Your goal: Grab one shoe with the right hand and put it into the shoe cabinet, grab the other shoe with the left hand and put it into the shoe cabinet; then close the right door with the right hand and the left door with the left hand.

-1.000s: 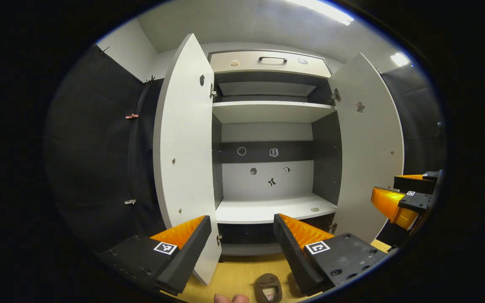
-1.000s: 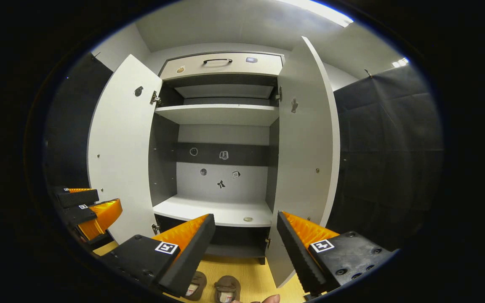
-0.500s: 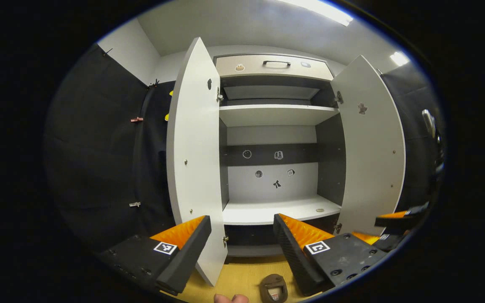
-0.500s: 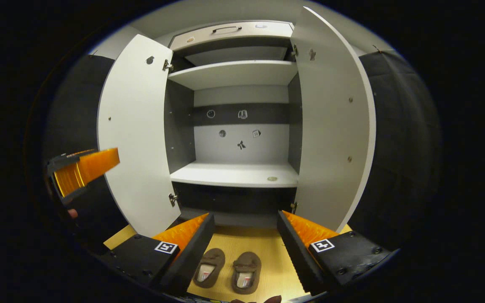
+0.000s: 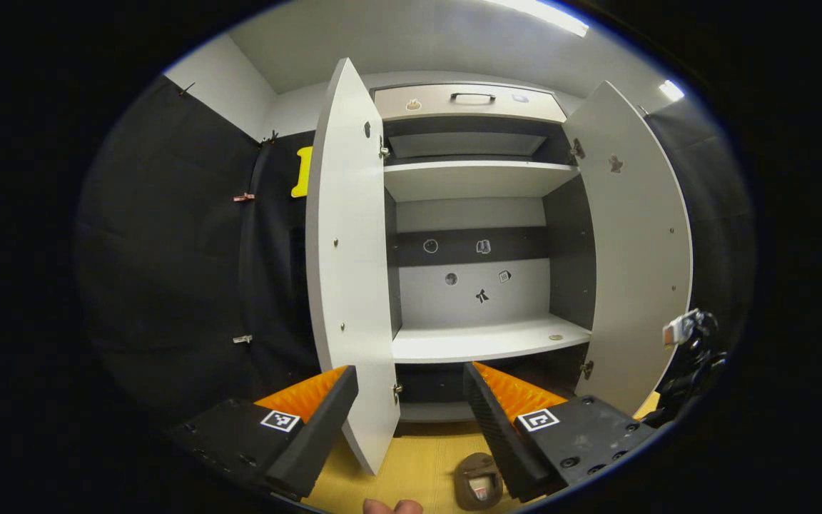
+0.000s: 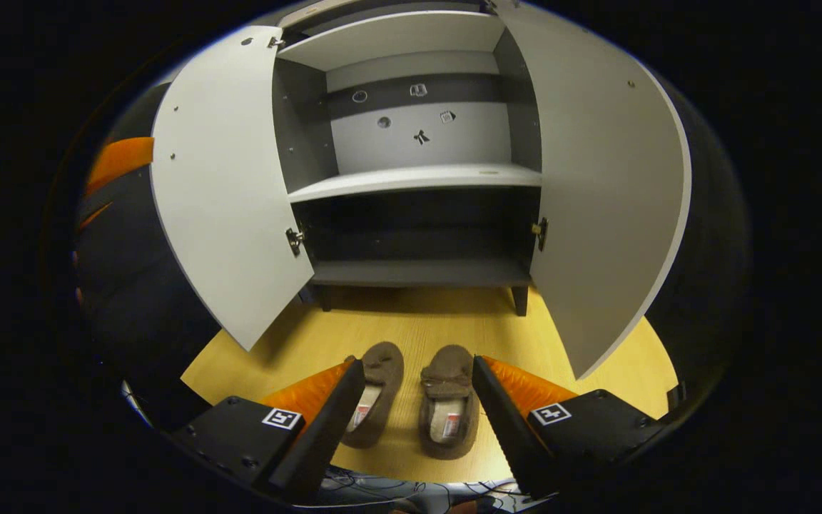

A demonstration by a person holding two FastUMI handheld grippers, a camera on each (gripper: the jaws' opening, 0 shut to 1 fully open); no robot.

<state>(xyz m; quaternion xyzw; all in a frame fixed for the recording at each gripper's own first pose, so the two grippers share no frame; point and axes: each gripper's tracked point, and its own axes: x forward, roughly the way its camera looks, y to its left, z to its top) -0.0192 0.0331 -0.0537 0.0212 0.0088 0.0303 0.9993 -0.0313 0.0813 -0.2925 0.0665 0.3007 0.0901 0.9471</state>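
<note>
- We find the right gripper [image 6: 418,421] spread wide and holding nothing, poised above the pair of brown slippers; the right slipper [image 6: 448,408] lies between its fingers in the right gripper view, the left slipper [image 6: 377,400] just beside it.
- Both slippers rest on the yellow floor [image 6: 418,328] in front of the shoe cabinet [image 6: 418,221], well short of its bottom shelf [image 6: 422,271].
- The left gripper [image 5: 411,414] is likewise spread and empty, facing the cabinet.
- Risk, in our judgement: the slippers lie close together, so a descending finger could nudge or catch the neighbour.
- Risk: soft slipper walls may fold and slip from a shallow pinch.
- The left door [image 6: 222,178] and right door [image 6: 607,193] stand open, flanking the slippers; their lower edges are snag points.
- Open room lies between the doors, straight ahead to the cabinet.
</note>
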